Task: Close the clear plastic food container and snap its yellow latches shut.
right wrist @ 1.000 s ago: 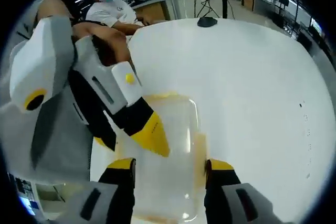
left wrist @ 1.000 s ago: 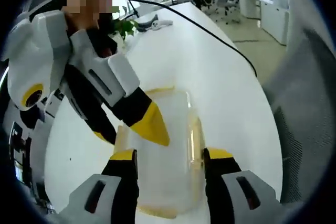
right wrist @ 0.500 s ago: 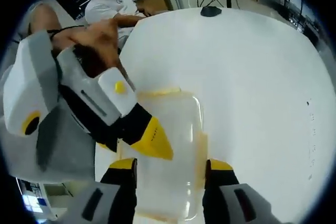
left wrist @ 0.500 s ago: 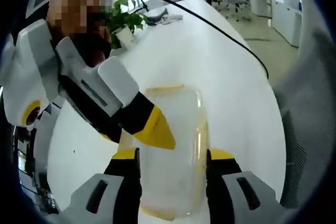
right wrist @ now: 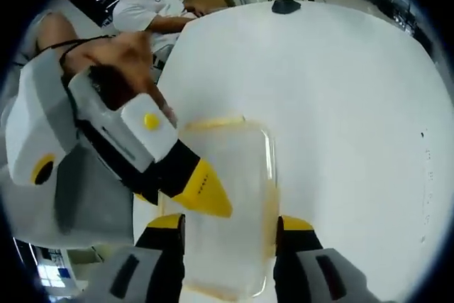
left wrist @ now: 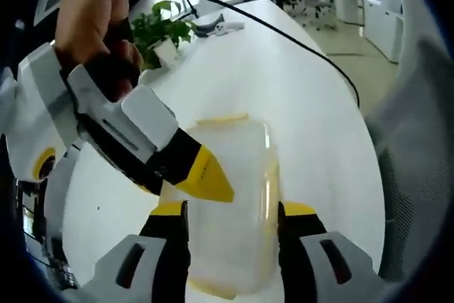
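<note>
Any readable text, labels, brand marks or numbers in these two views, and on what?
None can be read.
Clear plastic food container: no label or print visible.
Left gripper and right gripper: yellow and black markings, no lettering.
White table: a few dark specks, not legible as characters.

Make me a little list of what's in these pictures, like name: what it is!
surface: white table
box: clear plastic food container, lying flat, lid looks on
latches: yellow latches at its edges; snapped or not, unclear
left gripper: jaws apart, straddling the box
right gripper: jaws apart, straddling it too
background: green potted plant
</note>
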Tool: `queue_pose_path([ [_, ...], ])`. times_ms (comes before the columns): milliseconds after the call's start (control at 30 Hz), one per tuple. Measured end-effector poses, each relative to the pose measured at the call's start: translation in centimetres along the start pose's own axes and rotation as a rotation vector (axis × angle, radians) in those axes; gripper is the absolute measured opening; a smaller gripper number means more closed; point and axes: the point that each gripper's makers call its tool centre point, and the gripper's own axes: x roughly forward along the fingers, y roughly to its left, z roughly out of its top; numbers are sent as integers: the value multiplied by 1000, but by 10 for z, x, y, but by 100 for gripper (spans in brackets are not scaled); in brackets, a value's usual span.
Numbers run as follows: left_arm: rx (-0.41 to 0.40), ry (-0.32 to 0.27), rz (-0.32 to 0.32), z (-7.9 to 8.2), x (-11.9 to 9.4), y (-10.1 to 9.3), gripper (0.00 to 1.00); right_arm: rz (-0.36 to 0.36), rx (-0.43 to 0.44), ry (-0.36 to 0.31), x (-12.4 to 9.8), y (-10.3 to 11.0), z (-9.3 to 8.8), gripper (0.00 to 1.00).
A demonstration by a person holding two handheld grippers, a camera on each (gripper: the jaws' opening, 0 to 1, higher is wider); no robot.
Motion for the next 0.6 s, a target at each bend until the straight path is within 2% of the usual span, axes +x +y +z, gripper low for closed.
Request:
queue_pose_path([
  [100,15,-10,-18,0,-2,-1,47,-21,4,-65,-1,1,2,49],
  [133,3,-17,-25,1,-3,-1,47,-28,4,-81,-2,2,2,50],
  [167,-44,-35,-41,4,-3,-1,47,-41,-4,-105,-3,2,3,50],
  [233,-54,-37,-48,4,-4,2,47,-74,-10,-126,-4,3,3,49],
  [333,-51,-33,-55,3,-6,0,46,-152,-83,-155,-11,0,7,48],
  [400,-58,-33,-69,2,-9,0,45,-161,-76,-158,-14,4,5,48],
  [467,-132,-65,-78,6,-14,3,48,-141,-61,-213,-18,15,11,52],
  [500,-156,-68,-91,5,-16,3,50,-144,-58,-217,-19,15,11,54],
  [600,-157,-73,-96,2,-22,12,55,-185,-78,-218,-19,19,4,58],
])
